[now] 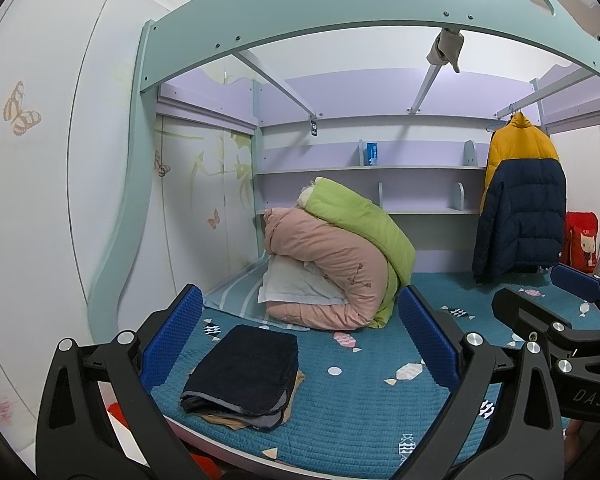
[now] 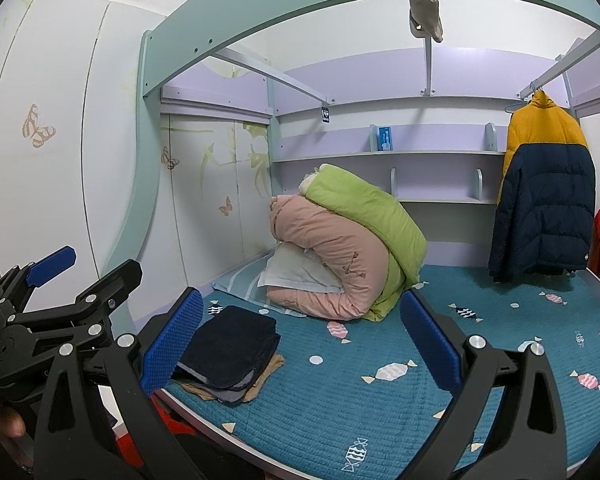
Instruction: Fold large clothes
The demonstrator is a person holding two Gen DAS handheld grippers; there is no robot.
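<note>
A stack of folded clothes, dark navy on top with tan and grey pieces under it (image 1: 242,376), lies near the front left edge of the bed; it also shows in the right wrist view (image 2: 228,354). A yellow and navy puffer jacket (image 1: 520,196) hangs on a rail at the back right, also in the right wrist view (image 2: 544,188). My left gripper (image 1: 300,344) is open and empty, held in front of the bed above the stack. My right gripper (image 2: 300,340) is open and empty beside it, and it shows at the right of the left wrist view (image 1: 548,300).
The bed has a teal quilted cover with a candy print (image 1: 360,408). A rolled pink and green duvet on a white pillow (image 1: 340,256) sits at the back. Shelves (image 1: 372,168) run along the back wall. A mint bunk frame (image 1: 340,16) arches overhead. A red bag (image 1: 580,244) stands at the far right.
</note>
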